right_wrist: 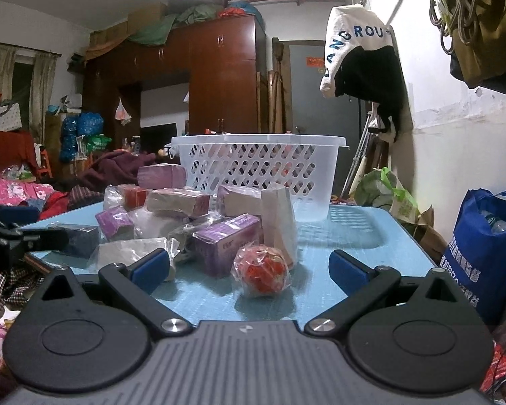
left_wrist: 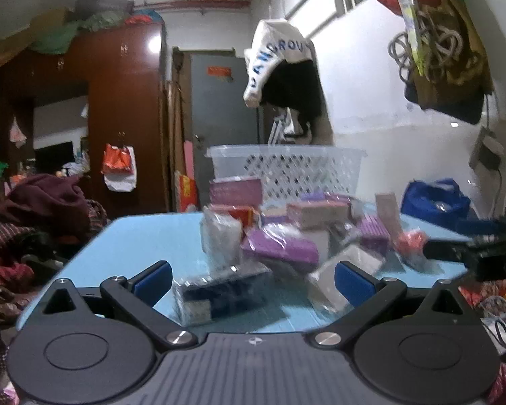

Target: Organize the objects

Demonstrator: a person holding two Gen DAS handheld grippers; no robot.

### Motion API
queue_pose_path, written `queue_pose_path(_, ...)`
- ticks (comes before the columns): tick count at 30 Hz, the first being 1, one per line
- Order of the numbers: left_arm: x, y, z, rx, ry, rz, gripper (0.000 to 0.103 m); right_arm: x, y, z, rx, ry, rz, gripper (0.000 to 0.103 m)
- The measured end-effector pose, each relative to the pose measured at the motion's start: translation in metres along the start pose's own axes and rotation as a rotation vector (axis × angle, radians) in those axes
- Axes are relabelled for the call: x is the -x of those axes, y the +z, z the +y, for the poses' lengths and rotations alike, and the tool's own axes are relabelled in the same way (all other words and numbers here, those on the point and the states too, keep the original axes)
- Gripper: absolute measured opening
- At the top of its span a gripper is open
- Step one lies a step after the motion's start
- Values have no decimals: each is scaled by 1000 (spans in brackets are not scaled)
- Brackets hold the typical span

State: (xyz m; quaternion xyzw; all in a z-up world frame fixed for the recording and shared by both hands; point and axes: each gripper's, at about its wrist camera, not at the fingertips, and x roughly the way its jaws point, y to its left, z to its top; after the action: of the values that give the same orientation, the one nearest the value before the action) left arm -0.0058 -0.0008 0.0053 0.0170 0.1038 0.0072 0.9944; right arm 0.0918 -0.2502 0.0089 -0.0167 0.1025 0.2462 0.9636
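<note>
Two sets of tongs, both spread wide and empty. Right tongs face the wrapped red ball, which sits low centre of frame on the counter, squarely between the tips. White basket stands beyond the pile. Left tongs face a dark wrapped box, long axis crosswise.

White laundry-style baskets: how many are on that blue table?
1. The white basket stands at the far end of the blue table, behind the pile of wrapped boxes. None other shows.
</note>
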Motion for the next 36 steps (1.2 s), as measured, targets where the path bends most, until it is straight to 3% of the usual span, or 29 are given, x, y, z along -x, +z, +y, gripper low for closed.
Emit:
queue_pose_path(9,-3,4,6,13,-33,38,103,-3,-3,-8,-71,23,9,103)
queue_pose_path(36,-8,1,3,1,-43,69,103,-3,-5,-6,-35,61,19,103)
